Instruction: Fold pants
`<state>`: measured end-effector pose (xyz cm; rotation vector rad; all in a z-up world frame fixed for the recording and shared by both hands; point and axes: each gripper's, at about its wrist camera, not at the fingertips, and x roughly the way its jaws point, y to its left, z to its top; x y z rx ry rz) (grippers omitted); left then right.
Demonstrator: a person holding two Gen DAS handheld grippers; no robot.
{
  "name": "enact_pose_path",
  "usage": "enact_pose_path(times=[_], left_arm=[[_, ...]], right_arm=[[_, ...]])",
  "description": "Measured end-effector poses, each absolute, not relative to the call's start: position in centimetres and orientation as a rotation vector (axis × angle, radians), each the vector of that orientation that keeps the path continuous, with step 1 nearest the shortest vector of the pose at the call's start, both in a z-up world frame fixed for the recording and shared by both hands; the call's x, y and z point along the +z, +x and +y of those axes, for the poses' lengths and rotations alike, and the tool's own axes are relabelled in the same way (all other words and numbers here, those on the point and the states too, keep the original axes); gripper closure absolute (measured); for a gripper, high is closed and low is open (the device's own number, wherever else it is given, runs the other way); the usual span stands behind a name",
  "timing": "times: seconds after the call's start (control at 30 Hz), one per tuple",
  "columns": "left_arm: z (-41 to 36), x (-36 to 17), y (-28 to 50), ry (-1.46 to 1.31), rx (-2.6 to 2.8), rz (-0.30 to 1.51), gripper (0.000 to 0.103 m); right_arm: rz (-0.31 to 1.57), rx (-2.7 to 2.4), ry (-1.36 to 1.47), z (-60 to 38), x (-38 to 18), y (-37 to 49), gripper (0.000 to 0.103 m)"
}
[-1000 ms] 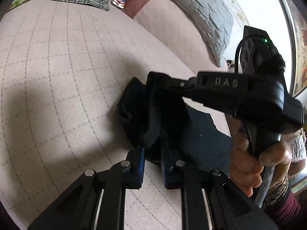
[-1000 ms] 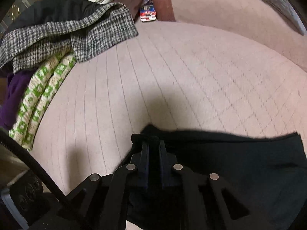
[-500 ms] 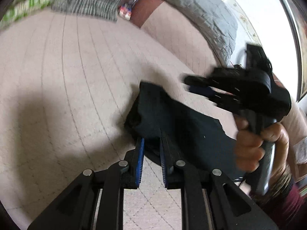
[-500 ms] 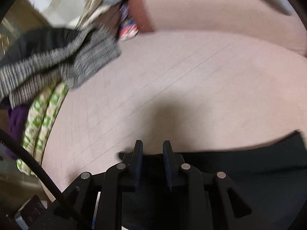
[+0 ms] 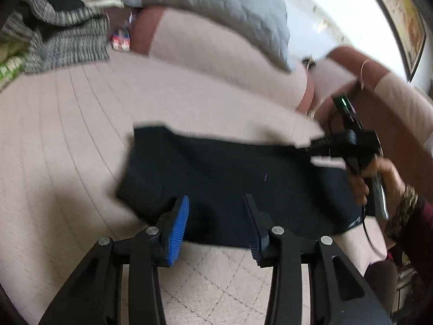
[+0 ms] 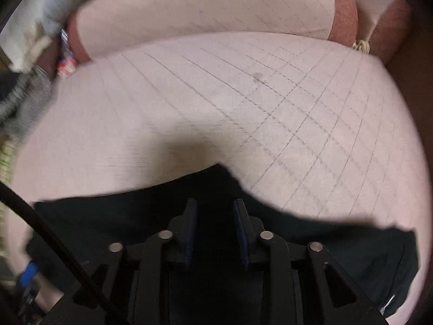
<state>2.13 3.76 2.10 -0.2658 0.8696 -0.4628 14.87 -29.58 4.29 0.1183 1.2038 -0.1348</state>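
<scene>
Both grippers gape, gripping nothing: left gripper (image 5: 215, 211) over the pants' (image 5: 230, 178) near edge, right gripper (image 6: 215, 222) at the far end, long axis running between them.

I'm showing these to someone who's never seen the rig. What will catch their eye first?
The black pants lying flat across the pale quilted couch seat, mid-frame. Next, the left gripper open above their near edge, its blue-padded fingers spread, and the right gripper at the far corner.
</scene>
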Motion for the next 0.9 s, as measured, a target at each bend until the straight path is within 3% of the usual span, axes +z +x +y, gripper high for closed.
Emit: enact_pose_path(times=[0.03,0.07,0.1,0.13,0.17,0.2,0.23,0.27,0.57,0.63,0.9], left_arm=[[3.6,1.3,2.4,-0.253,-0.455,0.898,0.064],[3.6,1.0,2.3,-0.242,-0.451,0.908,0.064],[3.6,0.7,2.2,-0.235,-0.449,0.911,0.064],[3.5,0.4,2.2,-0.229,-0.449,0.916,0.064],[3.5,0.4,2.1,-0.226,-0.450,0.916,0.064],[3.4,0.4,2.1,-0.222,-0.451,0.914,0.064],[3.4,0.3,2.1,-0.220,-0.452,0.914,0.064],[3.3,0.2,2.2,-0.223,-0.453,0.919,0.064],[2.4,-0.1,2.6,-0.195,-0.446,0.918,0.064],[2.3,0.0,2.5,-0.191,-0.444,0.917,0.064],[2.8,0.8,2.1,-0.195,-0.442,0.900,0.064]], right_arm=[[1.190,-0.189,0.027,-29.1,3.7,15.9,0.041],[1.171,-0.214,-0.019,-29.0,3.5,16.4,0.032],[1.150,-0.215,-0.045,-28.8,3.3,16.9,0.032],[1.158,-0.182,-0.014,-28.9,3.1,17.3,0.047],[1.167,-0.135,0.045,-29.2,3.0,17.3,0.070],[1.171,-0.095,0.095,-29.4,3.2,17.3,0.071],[1.174,-0.084,0.081,-29.5,3.4,17.2,0.083],[1.178,-0.076,0.070,-29.7,3.5,17.0,0.089],[1.161,-0.111,0.087,-31.0,4.6,19.4,0.097],[1.161,-0.144,0.045,-30.7,4.2,20.3,0.103],[1.024,-0.181,-0.027,-27.4,7.7,17.4,0.094]])
